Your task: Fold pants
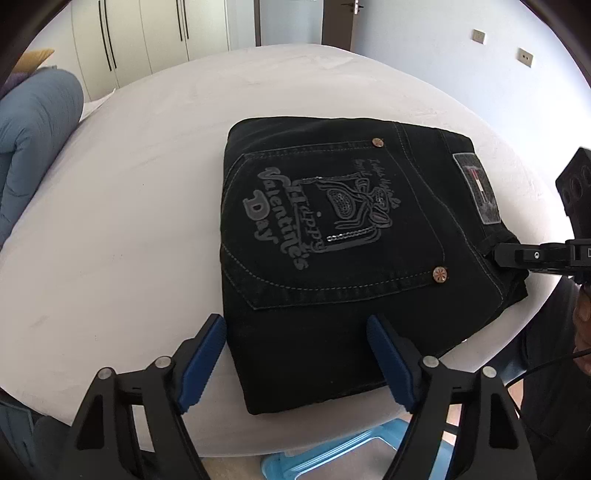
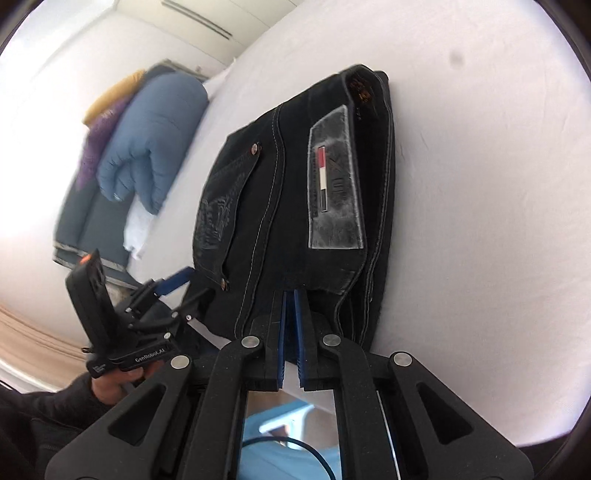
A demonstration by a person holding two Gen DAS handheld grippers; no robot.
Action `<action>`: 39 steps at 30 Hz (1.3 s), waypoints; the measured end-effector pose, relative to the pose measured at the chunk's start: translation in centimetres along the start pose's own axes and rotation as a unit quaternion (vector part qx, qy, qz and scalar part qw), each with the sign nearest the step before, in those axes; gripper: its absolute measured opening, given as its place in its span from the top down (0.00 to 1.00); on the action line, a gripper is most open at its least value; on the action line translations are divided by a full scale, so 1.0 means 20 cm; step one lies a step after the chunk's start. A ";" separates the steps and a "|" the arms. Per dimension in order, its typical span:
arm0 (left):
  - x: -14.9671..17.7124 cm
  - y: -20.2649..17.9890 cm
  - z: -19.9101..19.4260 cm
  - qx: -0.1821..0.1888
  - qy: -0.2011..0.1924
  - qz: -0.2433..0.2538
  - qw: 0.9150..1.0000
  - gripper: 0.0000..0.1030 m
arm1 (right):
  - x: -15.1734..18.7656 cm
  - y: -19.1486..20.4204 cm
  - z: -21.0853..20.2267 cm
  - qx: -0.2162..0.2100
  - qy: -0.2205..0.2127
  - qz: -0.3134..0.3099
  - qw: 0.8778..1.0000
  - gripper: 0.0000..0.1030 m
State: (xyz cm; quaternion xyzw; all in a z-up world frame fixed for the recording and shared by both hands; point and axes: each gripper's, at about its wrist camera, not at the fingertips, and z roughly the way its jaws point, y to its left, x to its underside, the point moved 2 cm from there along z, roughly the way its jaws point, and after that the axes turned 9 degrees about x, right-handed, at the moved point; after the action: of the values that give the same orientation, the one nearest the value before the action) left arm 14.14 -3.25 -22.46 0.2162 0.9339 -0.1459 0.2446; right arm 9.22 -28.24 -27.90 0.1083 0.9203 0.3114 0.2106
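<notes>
Black pants (image 1: 332,236) lie folded into a compact rectangle on the white bed (image 1: 129,221), back pocket with a grey "Valentine's Day" print facing up. My left gripper (image 1: 295,325) is open, its blue pads astride the near left corner of the pants. My right gripper (image 2: 291,295) is shut on the waistband edge of the pants (image 2: 280,192), just below the grey brand patch (image 2: 334,184). The right gripper also shows in the left wrist view (image 1: 496,256), at the pants' right edge. The left gripper shows in the right wrist view (image 2: 184,284), open beside the pants.
A blue duvet (image 1: 33,133) and purple and yellow fabrics lie at the far left of the bed. White wardrobes (image 1: 147,33) and a door stand behind. A light blue stool (image 1: 351,454) stands on the floor below the bed's near edge.
</notes>
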 end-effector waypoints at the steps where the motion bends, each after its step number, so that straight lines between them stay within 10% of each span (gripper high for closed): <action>1: -0.01 0.03 -0.02 0.018 0.004 -0.018 1.000 0.20 | 0.00 -0.01 -0.01 -0.012 -0.001 0.019 1.000 0.96; 6: -0.12 0.18 -0.21 0.021 -0.052 -0.058 0.997 0.05 | -0.06 0.03 -0.19 -0.044 -0.046 0.007 0.998 0.91; 11: -0.26 0.35 -0.14 0.055 -0.024 -0.100 0.993 0.01 | -0.18 -0.13 -0.24 -0.002 -0.062 0.067 0.996 0.22; 17: -0.32 0.44 0.08 0.155 0.038 -0.155 0.975 0.01 | -0.25 -0.21 -0.17 0.013 -0.023 0.084 0.996 0.24; 23: -0.34 0.41 0.19 0.160 0.080 -0.146 0.973 0.09 | -0.35 -0.26 -0.09 0.037 0.013 0.091 0.995 0.34; 28: -0.35 0.33 0.23 0.156 0.101 -0.121 0.975 0.37 | -0.41 -0.25 -0.01 0.046 0.046 0.092 0.994 0.63; 39: -0.41 0.20 0.14 0.138 0.084 -0.104 0.981 0.77 | -0.47 0.01 0.01 0.118 0.022 0.001 0.993 0.84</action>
State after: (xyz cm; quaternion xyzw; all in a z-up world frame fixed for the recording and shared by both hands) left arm 23.53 -3.64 -21.27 0.1607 0.9395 -0.2793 0.1164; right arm 17.59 -31.04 -24.95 0.1267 0.9549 0.2032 0.1755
